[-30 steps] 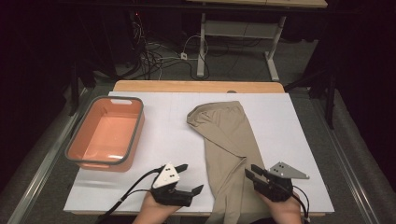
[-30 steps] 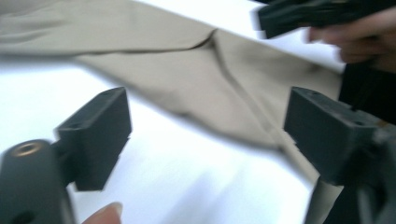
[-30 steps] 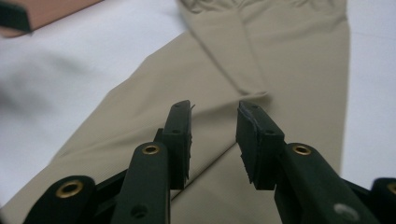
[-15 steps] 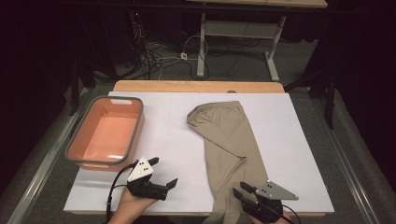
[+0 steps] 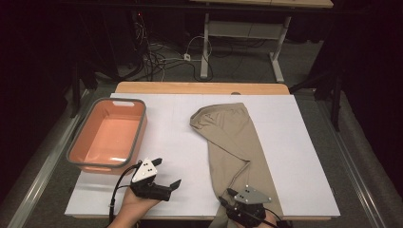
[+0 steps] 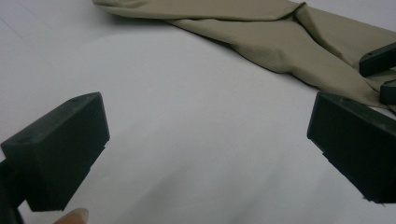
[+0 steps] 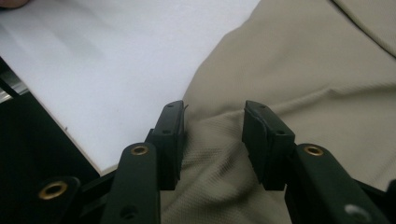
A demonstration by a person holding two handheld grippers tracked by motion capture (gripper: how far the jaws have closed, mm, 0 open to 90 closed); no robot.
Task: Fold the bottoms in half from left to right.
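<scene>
Here the long beige knit garment (image 5: 235, 147) runs from centre frame down to the white counter's (image 5: 176, 142) bottom edge. The right gripper (image 5: 227, 195), jaws part-open astride its lower end, is nearer; the left gripper (image 5: 166, 172) gapes empty at lower left.

A white-topped rectangular table (image 5: 304, 142) with a pale wooden far edge carries an orange plastic tub with a grey rim (image 5: 108, 137) at left and folded beige fabric trousers (image 5: 233, 137) toward the right.

Tub (image 5: 109, 137) on table (image 5: 309, 142) at left, trousers (image 5: 233, 137) right of it, well apart
</scene>
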